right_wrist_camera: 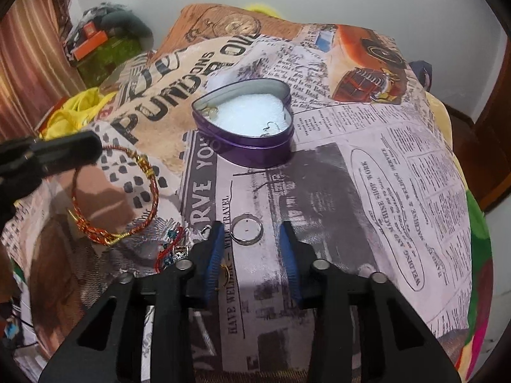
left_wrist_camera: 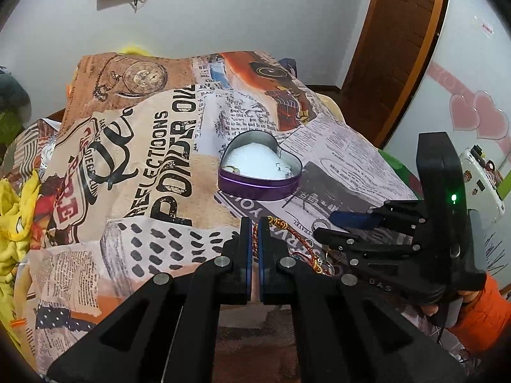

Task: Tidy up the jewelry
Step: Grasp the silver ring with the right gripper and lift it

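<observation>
Left hand-held gripper (left_wrist_camera: 255, 223), shut, pinches the red-and-gold twisted wire bangle (right_wrist_camera: 111, 191). Right hand-held gripper (right_wrist_camera: 252, 233) straddles, jaws apart, a thin silver ring (right_wrist_camera: 247, 229). Next, probably: purple heart-shaped tin (right_wrist_camera: 255, 150).

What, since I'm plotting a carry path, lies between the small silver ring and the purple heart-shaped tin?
Only bare newspaper-print cloth lies between the small silver ring and the purple heart-shaped tin, seen in the right wrist view.
</observation>
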A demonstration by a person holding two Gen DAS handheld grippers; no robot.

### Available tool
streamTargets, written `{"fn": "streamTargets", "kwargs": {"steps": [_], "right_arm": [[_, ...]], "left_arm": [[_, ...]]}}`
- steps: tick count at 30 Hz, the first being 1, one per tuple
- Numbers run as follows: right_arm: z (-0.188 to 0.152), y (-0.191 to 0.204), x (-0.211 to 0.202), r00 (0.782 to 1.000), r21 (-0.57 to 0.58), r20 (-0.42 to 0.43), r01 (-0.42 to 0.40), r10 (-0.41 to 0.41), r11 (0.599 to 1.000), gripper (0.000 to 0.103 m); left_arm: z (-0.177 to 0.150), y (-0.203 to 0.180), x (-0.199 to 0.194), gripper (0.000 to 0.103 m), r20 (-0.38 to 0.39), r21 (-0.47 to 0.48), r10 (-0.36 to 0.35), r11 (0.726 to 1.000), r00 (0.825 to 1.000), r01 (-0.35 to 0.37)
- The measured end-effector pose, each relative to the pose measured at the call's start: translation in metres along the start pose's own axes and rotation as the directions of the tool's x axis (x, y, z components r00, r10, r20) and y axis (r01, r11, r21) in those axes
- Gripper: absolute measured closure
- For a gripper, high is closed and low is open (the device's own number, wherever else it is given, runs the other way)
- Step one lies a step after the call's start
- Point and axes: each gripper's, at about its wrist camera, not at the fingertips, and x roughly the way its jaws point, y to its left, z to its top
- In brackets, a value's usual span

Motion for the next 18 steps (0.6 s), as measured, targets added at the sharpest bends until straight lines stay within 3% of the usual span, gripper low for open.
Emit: {"fn": "streamTargets", "kwargs": {"steps": [9,18], "right_arm": [[0.000,0.003,-0.006,1.000,-0.012,0.015,0.009,-0.009,1.000,0.084],[0.007,0.001,-0.033,0.996,0.016,0.085,0.010,-0.012,1.000,0.084]], "left_arm": [[0.002,0.002,-0.002,0.102,0.010,-0.013,0.004,1.000,1.000,-0.004],[0.014,0.001,-0.018,0.102,0.054,-0.014,0.019,1.000,0.998,-0.019]]}}
